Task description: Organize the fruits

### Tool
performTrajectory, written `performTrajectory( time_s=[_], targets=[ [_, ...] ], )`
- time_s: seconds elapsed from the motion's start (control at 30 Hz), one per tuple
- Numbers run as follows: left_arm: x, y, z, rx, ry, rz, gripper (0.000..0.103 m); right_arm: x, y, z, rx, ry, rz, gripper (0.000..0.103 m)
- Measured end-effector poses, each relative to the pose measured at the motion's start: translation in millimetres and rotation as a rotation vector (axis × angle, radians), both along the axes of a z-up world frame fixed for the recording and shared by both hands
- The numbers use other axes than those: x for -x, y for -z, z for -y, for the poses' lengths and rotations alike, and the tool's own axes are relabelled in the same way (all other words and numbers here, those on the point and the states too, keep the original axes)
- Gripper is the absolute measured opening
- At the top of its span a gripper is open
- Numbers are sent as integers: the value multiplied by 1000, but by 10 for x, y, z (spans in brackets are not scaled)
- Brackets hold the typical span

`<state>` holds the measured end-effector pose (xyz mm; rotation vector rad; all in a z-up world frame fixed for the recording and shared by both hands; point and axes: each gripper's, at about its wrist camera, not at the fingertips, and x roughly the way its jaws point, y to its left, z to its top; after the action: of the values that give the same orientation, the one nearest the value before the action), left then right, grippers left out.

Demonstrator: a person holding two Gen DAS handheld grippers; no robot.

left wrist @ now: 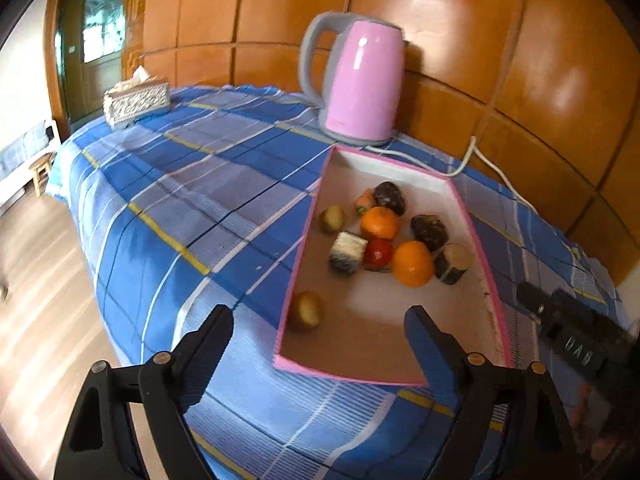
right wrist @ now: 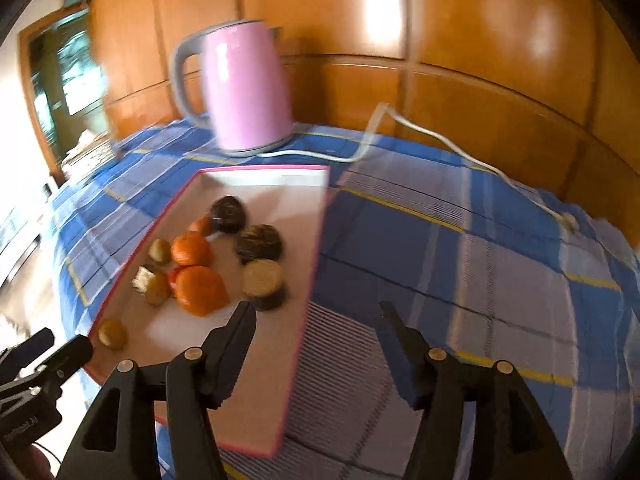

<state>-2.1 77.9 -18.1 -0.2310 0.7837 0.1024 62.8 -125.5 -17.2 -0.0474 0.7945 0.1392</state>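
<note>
A: Going from the left, what sits around the fruit?

B: A patterned tissue box (left wrist: 136, 102) sits at the far left corner of the table (left wrist: 192, 200), which wears a blue plaid cloth. Further right, at the far edge against the wooden wall panels (left wrist: 500, 40), stands a pink kettle (left wrist: 362, 84) with a grey handle. Its white cord (left wrist: 476, 156) trails right along that edge.

A: And the fruit?

B: All inside a shallow pink-rimmed tray (left wrist: 304, 248) lying just in front of the kettle, toward the table's right half. Its low walls ring the pieces; the kettle stands close behind the tray's far end.

A: How do they look, and how many?

B: Two brownish-green kiwis, one (left wrist: 333, 219) by the left wall and one (left wrist: 306, 311) nearer the front. Two oranges (left wrist: 380, 222) (left wrist: 413, 264), a red apple (left wrist: 378, 251) between them, and one small orange-pink piece (left wrist: 366, 200) too blurred to name. There are also four dark chunky pieces, two lumpy (left wrist: 390, 197) (left wrist: 429, 232) and two with pale cut faces (left wrist: 347, 254) (left wrist: 453, 264).

A: The grippers?

B: The left gripper (left wrist: 318, 330) hangs over the tray's near end, fingers spread wide, holding nothing. The right gripper (right wrist: 318, 320) hovers over the tray's right wall, also spread and empty.
</note>
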Motion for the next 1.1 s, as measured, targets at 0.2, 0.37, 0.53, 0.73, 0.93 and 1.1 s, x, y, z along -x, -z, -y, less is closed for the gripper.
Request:
performTrajectory(
  time_s=[0.2, 0.37, 0.53, 0.73, 0.93, 1.1],
  targets=[
    [37, -80, 154, -41, 41, 36, 99, 244, 45, 143, 37, 84, 15, 63],
    [46, -83, 119, -28, 31, 33, 101, 314, 36, 168, 47, 106, 24, 63],
    [65, -98, 138, -26, 42, 41, 102, 354, -1, 155, 60, 106, 45, 63],
    [71, -115, 174, -37, 57, 47, 103, 376, -20, 171, 63, 119, 61, 63],
    [72, -128, 196, -49, 63, 54, 103, 376, -13, 181, 59, 127, 61, 63],
    [74, -130, 208, -58, 62, 52, 103, 380, -21, 163, 63, 123, 70, 63]
  ],
)
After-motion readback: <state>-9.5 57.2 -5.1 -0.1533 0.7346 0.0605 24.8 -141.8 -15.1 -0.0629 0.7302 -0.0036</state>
